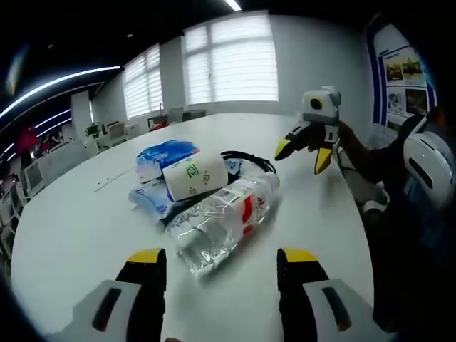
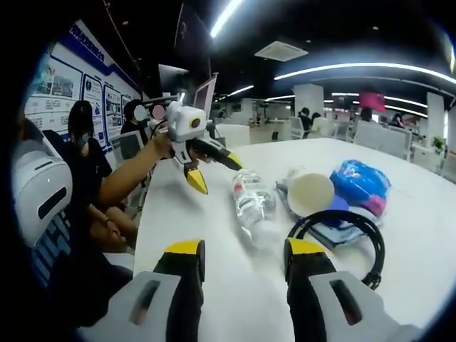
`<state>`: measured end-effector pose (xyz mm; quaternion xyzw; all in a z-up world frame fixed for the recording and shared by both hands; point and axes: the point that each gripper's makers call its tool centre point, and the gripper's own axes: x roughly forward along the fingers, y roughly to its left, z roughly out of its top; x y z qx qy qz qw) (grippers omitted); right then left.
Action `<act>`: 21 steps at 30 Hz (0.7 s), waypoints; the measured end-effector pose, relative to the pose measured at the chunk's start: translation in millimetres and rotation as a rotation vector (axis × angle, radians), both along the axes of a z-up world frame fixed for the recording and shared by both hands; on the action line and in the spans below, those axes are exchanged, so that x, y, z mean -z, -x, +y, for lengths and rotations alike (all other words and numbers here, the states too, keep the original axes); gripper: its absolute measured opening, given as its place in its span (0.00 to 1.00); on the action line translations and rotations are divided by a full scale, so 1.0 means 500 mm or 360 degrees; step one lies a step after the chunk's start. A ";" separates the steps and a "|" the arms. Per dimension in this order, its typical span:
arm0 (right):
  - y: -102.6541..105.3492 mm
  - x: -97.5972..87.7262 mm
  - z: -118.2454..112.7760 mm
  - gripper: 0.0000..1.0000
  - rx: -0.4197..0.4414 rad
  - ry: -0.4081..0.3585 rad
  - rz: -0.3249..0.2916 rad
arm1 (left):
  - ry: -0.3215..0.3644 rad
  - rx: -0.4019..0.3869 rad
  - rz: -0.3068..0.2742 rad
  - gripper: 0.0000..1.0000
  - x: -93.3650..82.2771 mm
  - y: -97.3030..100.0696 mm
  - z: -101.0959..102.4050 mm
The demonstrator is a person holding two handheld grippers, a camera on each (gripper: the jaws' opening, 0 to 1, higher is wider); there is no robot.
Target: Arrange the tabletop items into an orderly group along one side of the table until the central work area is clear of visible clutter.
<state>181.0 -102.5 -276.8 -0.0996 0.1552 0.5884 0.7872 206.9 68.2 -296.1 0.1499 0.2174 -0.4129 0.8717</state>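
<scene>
Bottle (image 1: 222,219) lies sideways on the tabletop (image 1: 71,235); light, slippery, squashy, so grab its middle. Left gripper (image 1: 222,265) and right gripper (image 2: 241,258) gape, holding nothing.

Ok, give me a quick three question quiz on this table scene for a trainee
1. True or false: the water bottle lies on its side on the table.
2. What touches the bottle's side in the left gripper view: A paper cup, B black cable, C a keyboard?
3. Fill in: the left gripper and right gripper both hold ____.

Key: 1 true; 2 A; 3 nothing, both open.
</scene>
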 end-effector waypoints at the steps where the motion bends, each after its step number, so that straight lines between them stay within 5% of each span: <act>1: -0.001 0.002 0.002 0.42 0.0000 0.0006 0.0000 | 0.0000 -0.0002 0.0003 0.62 0.002 -0.001 0.001; 21: -0.010 0.019 0.022 0.38 -0.0021 0.0035 0.0000 | 0.0008 -0.0016 0.0007 0.60 0.013 -0.008 0.002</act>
